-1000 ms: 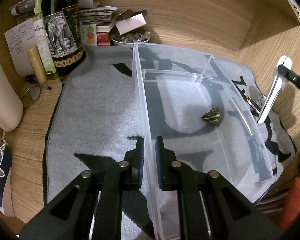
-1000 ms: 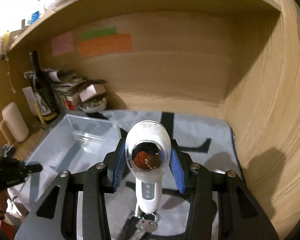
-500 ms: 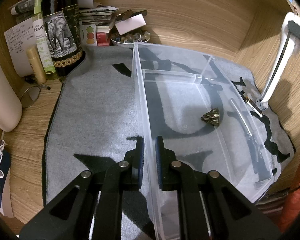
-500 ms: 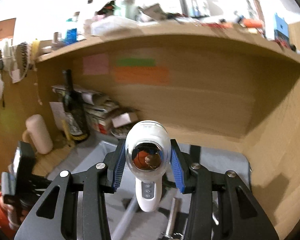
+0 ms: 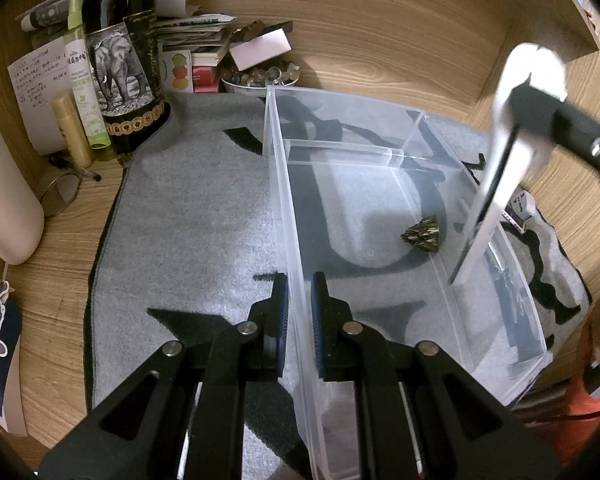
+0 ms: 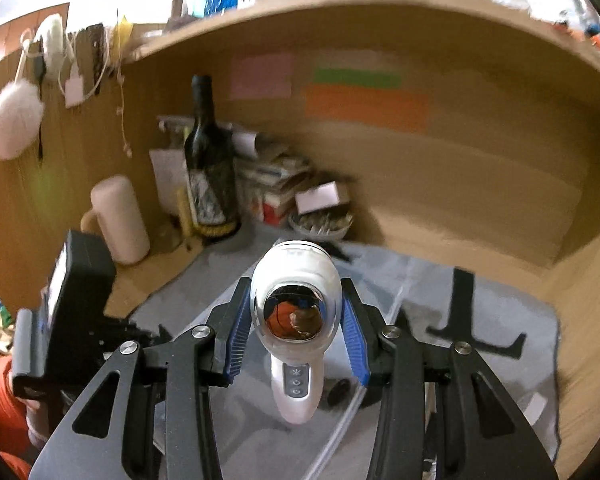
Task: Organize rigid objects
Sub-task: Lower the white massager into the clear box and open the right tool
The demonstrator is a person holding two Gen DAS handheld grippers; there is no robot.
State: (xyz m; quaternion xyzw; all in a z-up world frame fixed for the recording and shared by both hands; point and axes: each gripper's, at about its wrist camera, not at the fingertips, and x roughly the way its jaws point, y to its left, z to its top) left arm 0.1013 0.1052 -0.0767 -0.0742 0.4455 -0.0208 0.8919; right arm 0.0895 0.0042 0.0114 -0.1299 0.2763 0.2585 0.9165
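Over bin [image 5: 420,148], device [image 6: 296,320] between tongs [image 6: 296,338]

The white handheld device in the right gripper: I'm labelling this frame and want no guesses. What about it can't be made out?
- Left wrist view: the white device is motion-blurred, so its outline smears; the right gripper's dark finger covers part of its head.
- Right wrist view: the handle buttons on the device are too small to read.
- Right wrist view: the clear bin beneath is mostly hidden by the right gripper, so the gap below is unclear.
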